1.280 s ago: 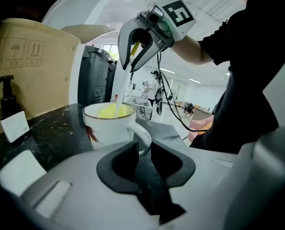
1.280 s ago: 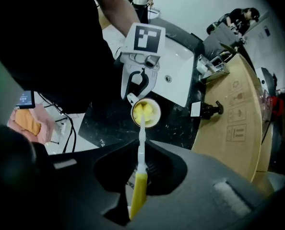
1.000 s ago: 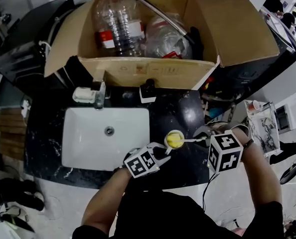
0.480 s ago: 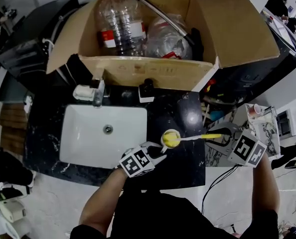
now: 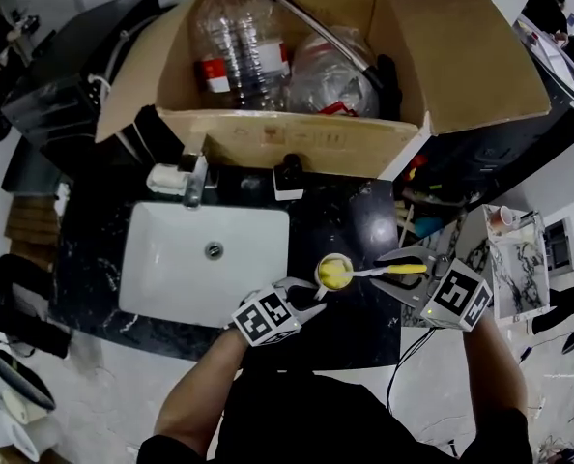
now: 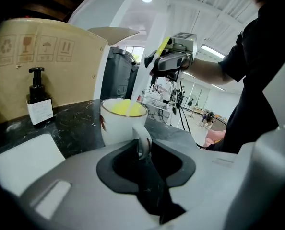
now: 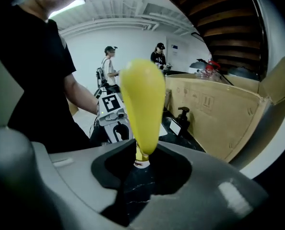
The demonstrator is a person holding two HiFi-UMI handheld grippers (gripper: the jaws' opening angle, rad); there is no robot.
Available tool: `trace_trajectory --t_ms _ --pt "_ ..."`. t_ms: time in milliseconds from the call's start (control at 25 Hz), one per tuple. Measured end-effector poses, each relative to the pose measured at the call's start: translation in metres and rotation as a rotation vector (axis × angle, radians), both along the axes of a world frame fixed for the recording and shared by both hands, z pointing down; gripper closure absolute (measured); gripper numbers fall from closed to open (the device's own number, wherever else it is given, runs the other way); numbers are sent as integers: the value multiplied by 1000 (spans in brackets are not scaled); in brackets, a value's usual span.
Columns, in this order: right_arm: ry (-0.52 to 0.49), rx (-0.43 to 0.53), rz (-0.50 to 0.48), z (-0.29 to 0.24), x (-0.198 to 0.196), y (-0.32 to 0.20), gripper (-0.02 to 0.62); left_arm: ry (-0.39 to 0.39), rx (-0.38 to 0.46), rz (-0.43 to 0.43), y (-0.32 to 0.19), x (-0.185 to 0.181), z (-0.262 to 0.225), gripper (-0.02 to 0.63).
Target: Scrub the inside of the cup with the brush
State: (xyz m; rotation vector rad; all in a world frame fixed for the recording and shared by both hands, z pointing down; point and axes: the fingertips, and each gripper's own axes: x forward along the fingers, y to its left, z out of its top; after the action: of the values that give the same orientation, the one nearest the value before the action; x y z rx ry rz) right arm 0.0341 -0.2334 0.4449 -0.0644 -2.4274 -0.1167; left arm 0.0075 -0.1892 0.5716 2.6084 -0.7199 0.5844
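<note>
Only handling signs on the cardboard box (image 6: 37, 49)
There we read four printed pictograms: recycling arrows, a glass, an umbrella, two up-arrows. The white label (image 6: 40, 111) on the pump bottle (image 6: 36, 84) carries print too small for us to read.

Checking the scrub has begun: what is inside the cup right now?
The yellow head of the brush sits inside the cup, filling most of its mouth. The bottom and any water are hidden beneath it.
</note>
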Motion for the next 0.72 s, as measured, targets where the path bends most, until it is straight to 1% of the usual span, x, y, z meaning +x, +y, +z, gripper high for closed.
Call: trace_trajectory --t_ms 80,160,200,240,280,360,440,520,600,640,720 --pt "-20 -2 -70 -2 -10 10 525 7 -5 -9 0 -2 -1 503" --pt "-31 8 -116 -3 -20 20 549 8 -4 -14 0 -2 0 503" --pt "-31 16 -116 -4 -25 23 551 7 -3 -13 0 -1 0 503" --pt "-26 22 -96 -4 -29 22 552 6 -2 -11 0 0 0 505" --pt "-20 21 -53 -4 -33 19 552 5 -1 -9 1 1 -1 505" --pt "-34 -13 86 -2 -37 5 554 4 0 -5 1 5 -1 506" --pt "-67 -82 251 -1 -37 -10 554 7 3 -2 0 8 -1 506" --pt "-95 -137 387 -1 -33 -23 554 18 2 -2 -1 9 -2 508" --pt "-105 -138 472 -2 -27 -32 554 33 -1 -11 -4 7 -4 508" --pt "-108 -127 496 -3 -25 -36 554 38 -1 -20 -6 5 -5 508" --pt "-110 -106 509 -7 -22 -38 552 42 3 -35 -11 1 -7 508"
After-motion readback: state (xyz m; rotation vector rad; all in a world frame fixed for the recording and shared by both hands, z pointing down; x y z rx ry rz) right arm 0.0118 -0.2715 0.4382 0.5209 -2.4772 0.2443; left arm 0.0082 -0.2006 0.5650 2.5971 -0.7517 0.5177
